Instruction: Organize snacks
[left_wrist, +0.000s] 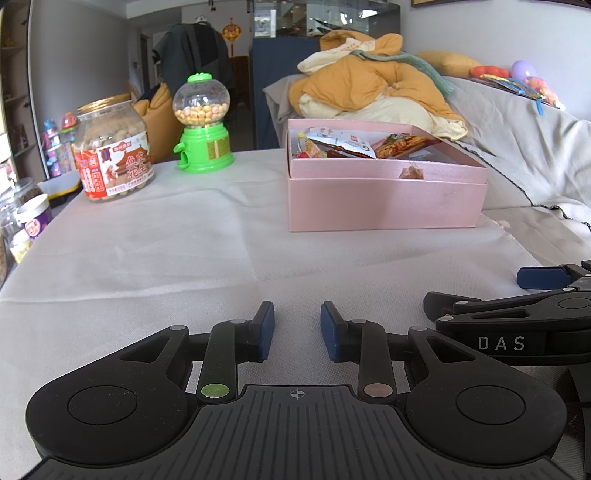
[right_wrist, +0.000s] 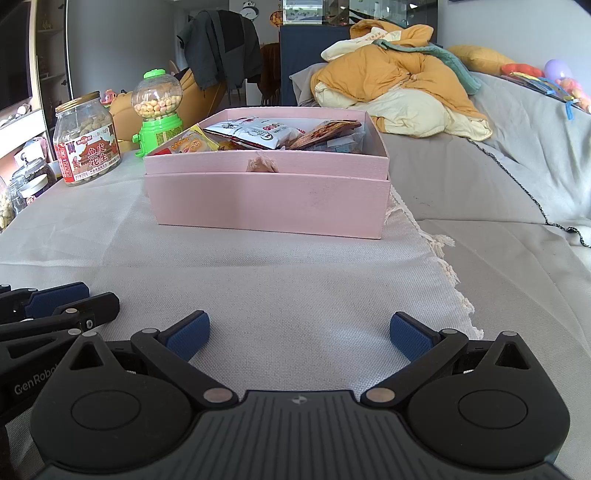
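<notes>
A pink box (left_wrist: 384, 203) (right_wrist: 266, 206) stands on the white cloth ahead, with several snack packets (left_wrist: 340, 146) (right_wrist: 258, 134) lying inside it. Left of it are a clear jar of coated peanuts (left_wrist: 112, 147) (right_wrist: 86, 140) and a green candy dispenser (left_wrist: 203, 125) (right_wrist: 159, 110). My left gripper (left_wrist: 297, 314) hovers low over the cloth, well short of the box; its jaws stand slightly apart with nothing between them. My right gripper (right_wrist: 300, 325) is wide open and empty, beside the left one. Its fingers (left_wrist: 541, 277) show at the right edge of the left wrist view.
Small jars (left_wrist: 35, 221) crowd the table's left edge. The cloth's fringed edge (right_wrist: 443, 258) runs along the right, with a grey sofa (right_wrist: 498, 184) beyond it. A pile of orange and cream bedding (left_wrist: 369, 92) lies behind the box.
</notes>
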